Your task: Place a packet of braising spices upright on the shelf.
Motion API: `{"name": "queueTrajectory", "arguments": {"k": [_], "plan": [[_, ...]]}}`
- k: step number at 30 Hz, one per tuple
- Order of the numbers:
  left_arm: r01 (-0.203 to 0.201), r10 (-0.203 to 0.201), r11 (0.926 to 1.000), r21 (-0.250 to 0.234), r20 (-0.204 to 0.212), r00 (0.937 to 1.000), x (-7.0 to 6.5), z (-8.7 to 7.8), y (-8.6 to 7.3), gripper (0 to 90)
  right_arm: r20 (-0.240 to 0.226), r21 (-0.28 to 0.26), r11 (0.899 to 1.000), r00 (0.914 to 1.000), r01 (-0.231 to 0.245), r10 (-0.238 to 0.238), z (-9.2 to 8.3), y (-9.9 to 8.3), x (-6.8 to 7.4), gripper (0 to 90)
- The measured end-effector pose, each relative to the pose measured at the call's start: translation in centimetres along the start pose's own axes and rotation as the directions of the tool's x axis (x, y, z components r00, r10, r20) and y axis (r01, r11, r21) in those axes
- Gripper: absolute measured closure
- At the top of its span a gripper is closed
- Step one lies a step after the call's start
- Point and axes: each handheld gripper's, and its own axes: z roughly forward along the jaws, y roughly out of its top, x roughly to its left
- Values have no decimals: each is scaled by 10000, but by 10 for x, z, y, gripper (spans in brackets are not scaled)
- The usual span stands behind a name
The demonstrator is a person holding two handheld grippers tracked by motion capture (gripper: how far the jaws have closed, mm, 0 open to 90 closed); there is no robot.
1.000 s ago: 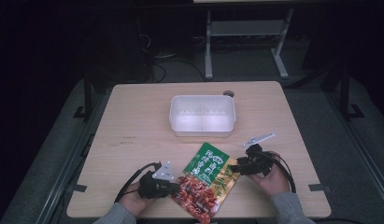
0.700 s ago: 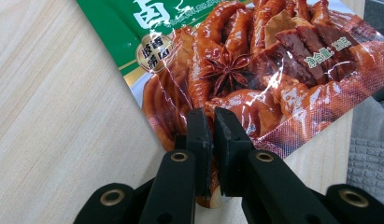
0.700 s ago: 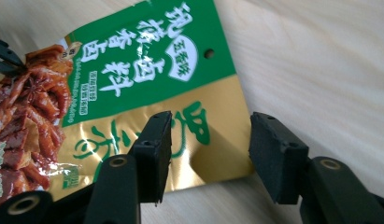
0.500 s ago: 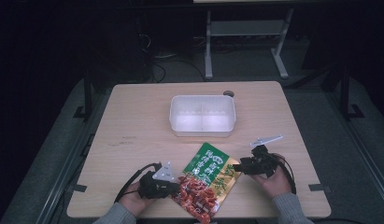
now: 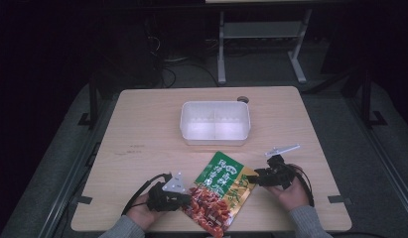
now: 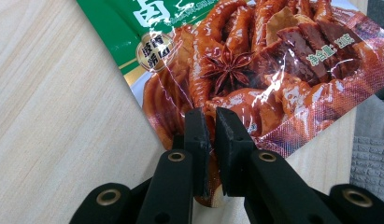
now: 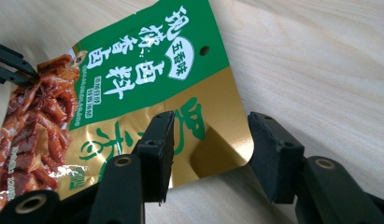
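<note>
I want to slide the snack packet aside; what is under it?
The snack packet lies on the wooden table. Bare wood shows all round it; whatever its middle covers cannot be seen.

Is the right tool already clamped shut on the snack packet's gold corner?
No. In the right gripper view the right tool stands open, its jaws apart on either side of the snack packet's gold corner without pressing it.

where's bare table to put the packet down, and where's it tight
Free: the wide strip left of the tub, the strip right of it, and the band behind it to the table's far edge. Crowded: the near edge, where the packet lies between the left gripper and right gripper.
</note>
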Motion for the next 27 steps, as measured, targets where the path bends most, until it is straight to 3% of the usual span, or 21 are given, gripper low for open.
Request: {"name": "queueTrajectory", "arguments": {"k": [4, 8, 14, 17, 27], "plan": [[4, -4, 10000, 6, -17, 10000, 1, 0, 0, 822, -169, -143, 9998, 9998, -121, 119, -2, 0, -1, 520], [-1, 1, 10000, 11, -29, 10000, 0, 0, 0, 817, -699, -516, 9983, 9972, -283, 246, -6, -2, -1, 525], [-64, 65, 9999, 88, -103, 9999, -1, 0, 1, 815, -1293, -738, 9972, 9916, -123, 26, -6, -1, 6, 565], [-79, 80, 9999, 98, -86, 9999, 0, 0, 1, 811, -1175, -586, 9982, 9929, 115, -183, -3, 1, 11, 599], [-56, 56, 10000, 65, -95, 9999, 0, 1, 1, 803, -677, -62, 9998, 9975, 173, -176, 7, 2, 16, 706]]}}
